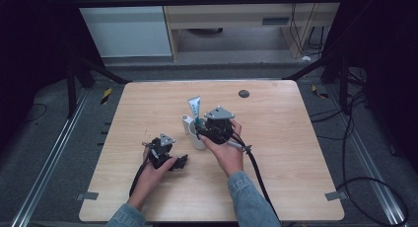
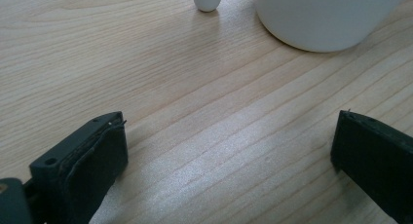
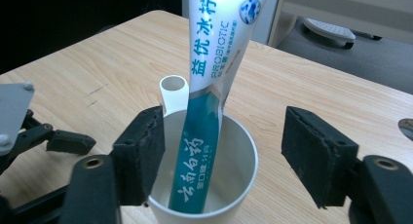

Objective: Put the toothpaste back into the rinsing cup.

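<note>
Standing upright in the white cup (image 3: 234, 156), the toothpaste tube (image 3: 207, 112) is sitting between the right gripper (image 3: 221, 153)'s released jaws; the left gripper (image 2: 229, 156)'s jaws are gaping beside the cup.

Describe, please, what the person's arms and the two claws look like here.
Both forearms wear blue denim sleeves. The left claw and right claw are black, each topped by a grey three-cornered plate, with black cables trailing back. Their jaws are blocky, with flat, dark pads.
</note>
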`<state>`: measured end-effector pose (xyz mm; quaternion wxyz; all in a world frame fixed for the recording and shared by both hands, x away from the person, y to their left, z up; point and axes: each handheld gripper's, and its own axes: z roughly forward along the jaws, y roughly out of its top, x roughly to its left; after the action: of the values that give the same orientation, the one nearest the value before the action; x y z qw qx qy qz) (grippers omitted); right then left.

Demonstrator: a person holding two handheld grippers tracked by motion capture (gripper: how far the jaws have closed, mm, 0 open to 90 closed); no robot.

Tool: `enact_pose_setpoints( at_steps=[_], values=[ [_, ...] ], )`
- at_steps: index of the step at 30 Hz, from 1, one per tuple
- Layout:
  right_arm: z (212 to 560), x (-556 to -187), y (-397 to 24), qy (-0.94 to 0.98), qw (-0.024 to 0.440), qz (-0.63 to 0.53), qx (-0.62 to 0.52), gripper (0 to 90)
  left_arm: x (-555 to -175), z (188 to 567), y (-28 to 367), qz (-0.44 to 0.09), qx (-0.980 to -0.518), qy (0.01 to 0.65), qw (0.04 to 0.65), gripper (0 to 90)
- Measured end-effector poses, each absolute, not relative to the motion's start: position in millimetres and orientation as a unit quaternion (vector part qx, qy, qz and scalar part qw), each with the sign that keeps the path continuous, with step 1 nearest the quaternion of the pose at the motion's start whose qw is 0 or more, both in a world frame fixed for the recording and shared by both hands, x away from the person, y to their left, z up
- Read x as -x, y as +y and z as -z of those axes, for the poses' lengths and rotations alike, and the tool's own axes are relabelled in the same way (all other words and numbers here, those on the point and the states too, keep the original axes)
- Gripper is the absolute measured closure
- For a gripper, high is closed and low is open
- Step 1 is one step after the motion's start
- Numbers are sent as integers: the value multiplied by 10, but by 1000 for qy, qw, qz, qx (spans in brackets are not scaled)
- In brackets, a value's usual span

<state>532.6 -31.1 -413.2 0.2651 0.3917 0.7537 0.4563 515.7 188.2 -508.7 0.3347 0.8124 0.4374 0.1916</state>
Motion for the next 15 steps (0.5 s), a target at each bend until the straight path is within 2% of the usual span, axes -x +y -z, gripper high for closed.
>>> enact_pose_setpoints(
  at_steps=[15],
  values=[
    [4033, -5332, -599, 793, 220, -404, -399, 113, -5162, 5087, 1865, -190, -813, 436, 335, 0]
  ],
)
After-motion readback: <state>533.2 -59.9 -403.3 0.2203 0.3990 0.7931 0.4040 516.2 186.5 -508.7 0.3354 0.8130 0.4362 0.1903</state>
